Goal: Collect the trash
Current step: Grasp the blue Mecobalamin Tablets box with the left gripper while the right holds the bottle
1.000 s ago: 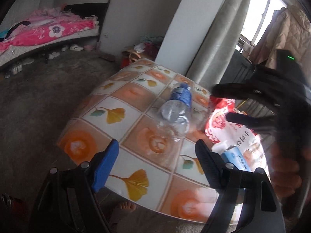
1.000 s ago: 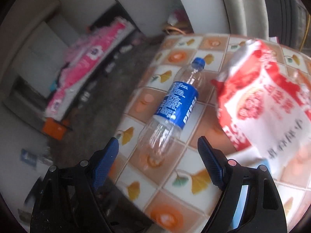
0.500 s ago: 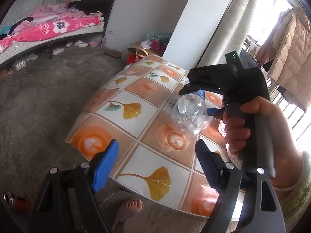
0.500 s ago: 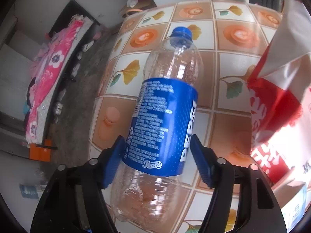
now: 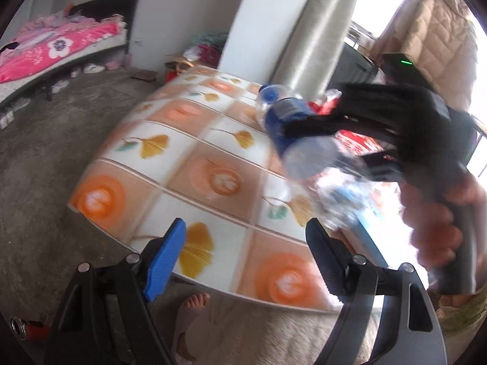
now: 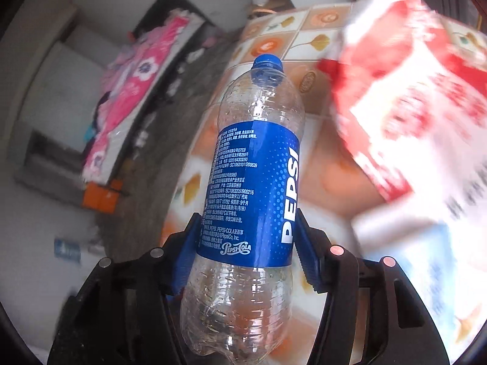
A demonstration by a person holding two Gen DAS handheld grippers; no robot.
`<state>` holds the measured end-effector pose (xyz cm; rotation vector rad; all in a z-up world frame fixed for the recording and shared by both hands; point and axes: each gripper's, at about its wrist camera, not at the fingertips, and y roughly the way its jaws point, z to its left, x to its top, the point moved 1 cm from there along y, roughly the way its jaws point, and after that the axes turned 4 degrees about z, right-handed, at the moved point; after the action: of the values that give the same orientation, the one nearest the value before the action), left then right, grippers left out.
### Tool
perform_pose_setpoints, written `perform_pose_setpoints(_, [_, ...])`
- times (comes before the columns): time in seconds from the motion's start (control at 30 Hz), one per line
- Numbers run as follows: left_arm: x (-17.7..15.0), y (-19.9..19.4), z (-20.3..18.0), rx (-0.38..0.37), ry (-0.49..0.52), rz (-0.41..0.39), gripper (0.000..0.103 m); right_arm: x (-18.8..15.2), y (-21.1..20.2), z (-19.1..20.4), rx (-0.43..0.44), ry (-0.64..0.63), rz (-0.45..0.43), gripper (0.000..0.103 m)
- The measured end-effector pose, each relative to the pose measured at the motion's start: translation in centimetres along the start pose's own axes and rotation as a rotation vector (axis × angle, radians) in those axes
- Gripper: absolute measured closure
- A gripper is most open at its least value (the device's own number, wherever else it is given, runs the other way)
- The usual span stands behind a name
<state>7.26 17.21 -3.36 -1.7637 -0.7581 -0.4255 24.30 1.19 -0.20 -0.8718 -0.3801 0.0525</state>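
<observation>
1. Right gripper (image 6: pixel 246 243): the blue fingers (image 6: pixel 307 258) are closing on the empty clear plastic Pepsi bottle with the blue label and cap (image 6: pixel 252 188), pressing both sides of the label. So it's holding the bottle, cap pointing away from the camera.
2. Left gripper (image 5: pixel 243 261): fingers wide apart, nothing between them, just hanging over the near edge of the worktop with the orange-and-ginkgo-leaf tiled cover (image 5: pixel 182 164).
3. From the left camera the bottle sits above the worktop, and a hand (image 5: pixel 441 219) grips the black handle.
4. A red-and-white printed plastic bag (image 6: pixel 404 97) lies right beside the bottle. A pink bed (image 5: pixel 54 48) is at the far wall.
</observation>
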Motion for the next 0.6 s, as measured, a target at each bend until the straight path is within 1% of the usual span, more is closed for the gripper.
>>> perform_pose_setpoints(0.1, [-0.4,0.1,-1.1,-0.015,0.029,0.014,0.025,-4.1,-4.9,-1.7,0.027,-0.039,-0.023,0.048])
perform_pose_setpoints(0.17, [-0.5,0.2,-1.8,-0.032,0.043,0.023,0.025,-6.8,-7.1,-2.4,0.041,-0.043,-0.046,0.048])
perform_pose_setpoints(0.23, [-0.5,0.5,-2.6,-0.063,0.05,0.043,0.025,-9.6,-9.8,-3.8,0.069,-0.027,-0.078,0.048])
perform_pose_setpoints(0.3, [-0.4,1.0,-3.8,-0.109,0.056,0.069,0.025,-12.5,-12.8,-5.7,0.077,0.015,-0.136,0.048])
perform_pose_setpoints(0.33, [-0.3,1.4,-4.7,-0.145,0.064,0.088,0.025,-13.6,-13.8,-6.7,0.062,0.041,-0.173,0.048])
perform_pose_setpoints(0.4, [0.0,2.1,-6.1,-0.191,0.08,0.117,0.025,-15.3,-15.6,-8.4,-0.005,0.09,-0.242,0.048])
perform_pose_setpoints(0.43, [0.2,2.7,-6.9,-0.216,0.084,0.138,0.025,-16.2,-16.5,-9.8,-0.076,0.13,-0.282,0.048])
perform_pose_setpoints(0.47, [0.4,3.5,-7.8,-0.237,0.086,0.164,0.024,-16.8,-16.8,-11.0,-0.138,0.164,-0.303,0.047])
perform_pose_setpoints(0.5, [0.5,4.2,-8.7,-0.253,0.088,0.187,0.021,-17.3,-17.0,-12.2,-0.202,0.208,-0.314,0.047])
perform_pose_setpoints(0.53, [0.8,5.2,-9.7,-0.258,0.085,0.212,0.019,-17.8,-16.9,-13.3,-0.239,0.246,-0.32,0.047])
perform_pose_setpoints(0.6, [1.3,6.5,-11.1,-0.243,0.07,0.23,0.014,-18.3,-16.3,-14.7,-0.262,0.3,-0.323,0.047])
